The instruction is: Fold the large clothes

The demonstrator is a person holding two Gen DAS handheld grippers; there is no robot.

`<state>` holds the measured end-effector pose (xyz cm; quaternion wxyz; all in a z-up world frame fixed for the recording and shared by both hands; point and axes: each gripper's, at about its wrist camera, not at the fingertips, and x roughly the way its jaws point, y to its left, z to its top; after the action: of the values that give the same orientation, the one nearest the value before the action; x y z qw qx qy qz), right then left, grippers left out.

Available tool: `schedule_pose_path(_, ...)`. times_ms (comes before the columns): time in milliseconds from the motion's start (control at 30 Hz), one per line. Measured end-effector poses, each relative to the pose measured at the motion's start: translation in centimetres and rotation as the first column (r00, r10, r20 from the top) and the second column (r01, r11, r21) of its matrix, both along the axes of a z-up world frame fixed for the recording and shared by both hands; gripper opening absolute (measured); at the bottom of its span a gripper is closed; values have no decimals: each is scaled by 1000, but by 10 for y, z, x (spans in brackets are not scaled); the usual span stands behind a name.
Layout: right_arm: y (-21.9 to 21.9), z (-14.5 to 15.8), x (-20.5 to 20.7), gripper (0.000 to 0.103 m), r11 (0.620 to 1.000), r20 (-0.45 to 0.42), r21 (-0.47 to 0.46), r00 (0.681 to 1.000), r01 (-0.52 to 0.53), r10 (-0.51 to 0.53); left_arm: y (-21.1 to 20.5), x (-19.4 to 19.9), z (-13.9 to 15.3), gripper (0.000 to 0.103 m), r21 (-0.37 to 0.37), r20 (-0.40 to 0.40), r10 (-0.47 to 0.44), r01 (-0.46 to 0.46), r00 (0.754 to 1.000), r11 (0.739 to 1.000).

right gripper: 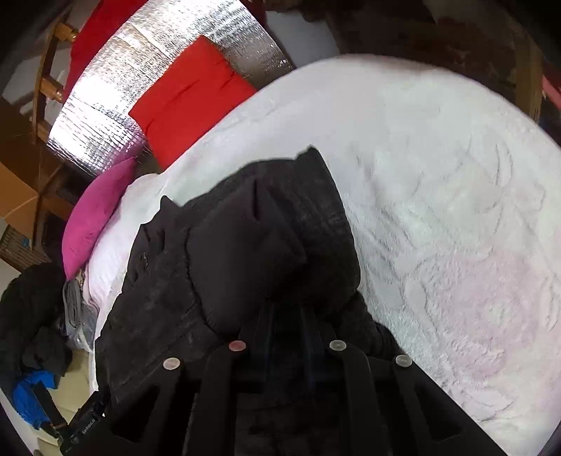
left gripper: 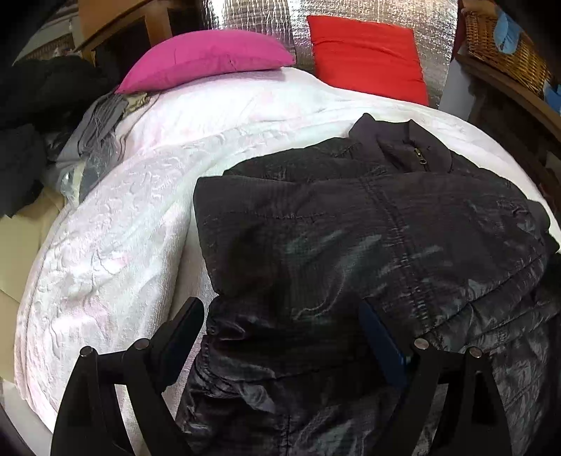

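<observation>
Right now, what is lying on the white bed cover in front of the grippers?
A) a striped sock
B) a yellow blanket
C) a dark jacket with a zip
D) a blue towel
C: a dark jacket with a zip at its collar lies spread on the white bed cover.

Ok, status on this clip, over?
Left gripper open over black puffer jacket. Right gripper shut on jacket fabric. Jacket on white bedspread; nothing in the way.

White bedspread [left gripper: 122, 228], silver foil wall [left gripper: 350, 14]
</observation>
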<state>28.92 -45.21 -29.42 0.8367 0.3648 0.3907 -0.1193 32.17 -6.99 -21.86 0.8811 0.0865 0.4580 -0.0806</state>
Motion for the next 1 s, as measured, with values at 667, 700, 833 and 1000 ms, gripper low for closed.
schedule_pose_path(667,78,5,37,76,855,-117,-497,988,-147,102,-24,-10,-7,93,104,68,-52,45,996,994)
schedule_pose_path(700,79,7,36,75,850,-120,-505,987,-150,103,-25,-10,-8,93,111,72,-55,47,996,993)
schedule_pose_path(833,87,16,29,76,810,-111,-568,989,-144,98,-26,-11,-8,94,125,84,-69,58,994,990)
schedule_pose_path(1000,96,19,28,76,763,-130,-625,986,-164,106,-25,-10,-10,95,123,86,-67,57,994,991)
